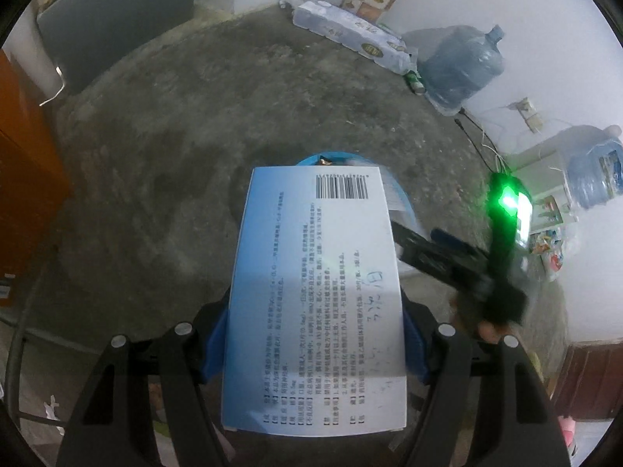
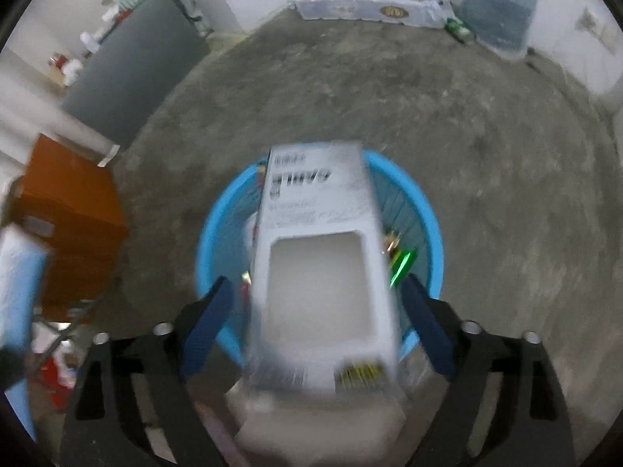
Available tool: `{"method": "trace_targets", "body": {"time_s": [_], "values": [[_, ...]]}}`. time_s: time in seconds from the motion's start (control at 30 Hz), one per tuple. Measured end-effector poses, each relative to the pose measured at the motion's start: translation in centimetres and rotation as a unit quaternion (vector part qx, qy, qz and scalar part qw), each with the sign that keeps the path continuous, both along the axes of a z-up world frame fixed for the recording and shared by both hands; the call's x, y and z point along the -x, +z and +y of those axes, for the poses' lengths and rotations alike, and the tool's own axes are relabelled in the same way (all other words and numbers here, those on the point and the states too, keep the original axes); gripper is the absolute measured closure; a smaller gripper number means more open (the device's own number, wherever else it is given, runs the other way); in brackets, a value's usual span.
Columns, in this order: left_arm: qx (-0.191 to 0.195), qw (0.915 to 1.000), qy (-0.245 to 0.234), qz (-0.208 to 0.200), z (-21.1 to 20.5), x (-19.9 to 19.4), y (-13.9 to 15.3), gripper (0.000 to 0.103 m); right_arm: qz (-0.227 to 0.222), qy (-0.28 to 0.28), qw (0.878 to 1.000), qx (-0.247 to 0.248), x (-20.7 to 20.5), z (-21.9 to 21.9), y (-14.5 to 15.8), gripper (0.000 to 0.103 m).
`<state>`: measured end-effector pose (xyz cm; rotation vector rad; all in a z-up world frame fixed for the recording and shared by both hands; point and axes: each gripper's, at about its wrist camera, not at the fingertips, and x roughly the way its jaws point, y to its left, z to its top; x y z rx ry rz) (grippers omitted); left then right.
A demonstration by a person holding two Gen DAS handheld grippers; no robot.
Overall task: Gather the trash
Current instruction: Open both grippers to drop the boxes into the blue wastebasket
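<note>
Nearest us, our left gripper [image 1: 313, 346] clamps a blue-and-white carton [image 1: 315, 299], long axis pointing ahead at the blue bin [image 2: 424, 214] below. Our right gripper [image 2: 311, 327] stands spread, its white box [image 2: 323, 272] loose directly over the bin's mouth.

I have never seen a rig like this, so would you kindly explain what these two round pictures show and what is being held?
Each picture comes from a fisheye camera on a hand-held claw, looking along its two fingers; a person carries one in each hand. In the left wrist view, the left claw grips a blue-and-white printed box, and the right claw's body shows blurred at the right. In the right wrist view, the right claw has its blue fingers spread, seemingly clear of a blurred white carton above a blue basket with wrappers inside. Both hang over a concrete floor.
</note>
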<state>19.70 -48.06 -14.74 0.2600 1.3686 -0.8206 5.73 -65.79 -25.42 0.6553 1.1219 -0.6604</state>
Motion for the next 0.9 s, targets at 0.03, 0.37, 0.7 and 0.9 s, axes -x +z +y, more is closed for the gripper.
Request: {"method": "trace_targets", "body": {"time_s": [0.03,0.37,0.7,0.9], "values": [[-0.004,1.0,0.003,0.0,-0.1,-0.2,-0.3,0.034,0.007,-0.007,1.0,0.001,-0.1,-0.4,-0.6,0.016],[-0.026,0.9973,0.046,0.051,-1.7,-1.6,-4.7,0.034,-0.106,-0.144,0.984,-0.011,8.1,-0.4,2.3,0.016],[0.027,0.9849,0.112,0.129,-4.3,-2.5,-7.6,0.018,-0.132,-0.181,0.973,-0.051,10.0,0.5,1.5,0.016],[0.051,0.9819,0.124,0.134,-2.9,-2.9,-5.5,0.018,-0.138,-0.19,0.97,-0.057,10.0,0.7,1.1,0.016]]}}
